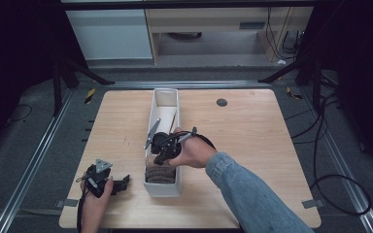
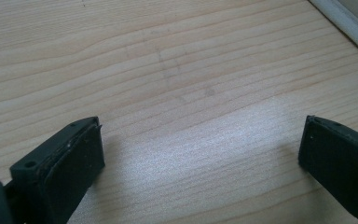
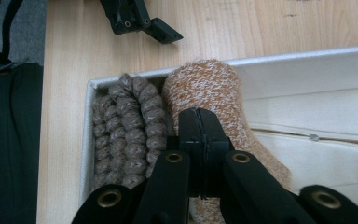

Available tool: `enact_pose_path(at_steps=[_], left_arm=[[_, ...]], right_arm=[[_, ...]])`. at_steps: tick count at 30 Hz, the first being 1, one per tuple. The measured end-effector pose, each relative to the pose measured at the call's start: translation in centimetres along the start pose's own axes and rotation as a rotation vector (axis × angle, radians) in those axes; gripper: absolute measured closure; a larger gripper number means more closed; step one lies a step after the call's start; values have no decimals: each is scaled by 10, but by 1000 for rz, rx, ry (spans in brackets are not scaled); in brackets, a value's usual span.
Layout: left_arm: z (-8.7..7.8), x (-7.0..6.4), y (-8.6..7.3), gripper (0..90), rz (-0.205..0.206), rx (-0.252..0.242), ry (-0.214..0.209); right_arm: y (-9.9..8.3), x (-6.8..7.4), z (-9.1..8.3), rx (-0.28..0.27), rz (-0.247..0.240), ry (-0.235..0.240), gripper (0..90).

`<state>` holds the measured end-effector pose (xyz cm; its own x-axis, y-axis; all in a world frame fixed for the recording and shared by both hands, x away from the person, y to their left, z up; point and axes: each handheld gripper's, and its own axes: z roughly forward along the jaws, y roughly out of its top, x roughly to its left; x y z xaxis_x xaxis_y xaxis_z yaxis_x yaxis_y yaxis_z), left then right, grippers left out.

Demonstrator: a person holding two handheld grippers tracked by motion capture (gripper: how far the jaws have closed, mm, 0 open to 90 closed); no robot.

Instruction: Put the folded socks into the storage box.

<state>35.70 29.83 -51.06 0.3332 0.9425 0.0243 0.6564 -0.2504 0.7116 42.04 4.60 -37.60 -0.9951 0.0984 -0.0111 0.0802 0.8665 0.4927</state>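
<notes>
Here the right gripper [image 3: 200,126] has its jaws pressed together, pinching an orange knitted roll [image 3: 205,88] inside the long white box [image 1: 166,97], at that box's end nearest the tabletop's front edge; a grey-brown knitted roll [image 3: 123,135] lies touching it, wedged against the end wall; the left gripper [image 2: 200,154] rests near the tabletop's front left corner, jaws spread wide over bare wood [image 2: 177,70], just beside the box.
</notes>
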Motion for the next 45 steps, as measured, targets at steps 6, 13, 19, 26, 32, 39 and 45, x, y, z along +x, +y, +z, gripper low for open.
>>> enact_pose_path(at_steps=[6, 13, 19, 26, 32, 39, 45], left_arm=[[0, 0, 0, 0, 0, -1, 0], [0, 0, 0, 0, 0, -1, 0], [0, 0, 0, 0, 0, -1, 0], [0, 0, 0, 0, 0, -1, 0], [0, 0, 0, 0, 2, 1, -1], [0, 0, 0, 0, 2, 1, -2], [0, 0, 0, 0, 2, 1, -1]], right_arm=[[-3, 2, 6, 6, 8, 16, 900], [-4, 1, 8, 3, 12, 10, 900], [-5, 1, 13, 10, 6, 9, 900], [-3, 1, 3, -15, 6, 4, 900], [0, -8, -8, -40, 22, -47, 900], [-3, -9, 0, -12, 28, -54, 900], [-10, -5, 12, 3, 30, -34, 900]])
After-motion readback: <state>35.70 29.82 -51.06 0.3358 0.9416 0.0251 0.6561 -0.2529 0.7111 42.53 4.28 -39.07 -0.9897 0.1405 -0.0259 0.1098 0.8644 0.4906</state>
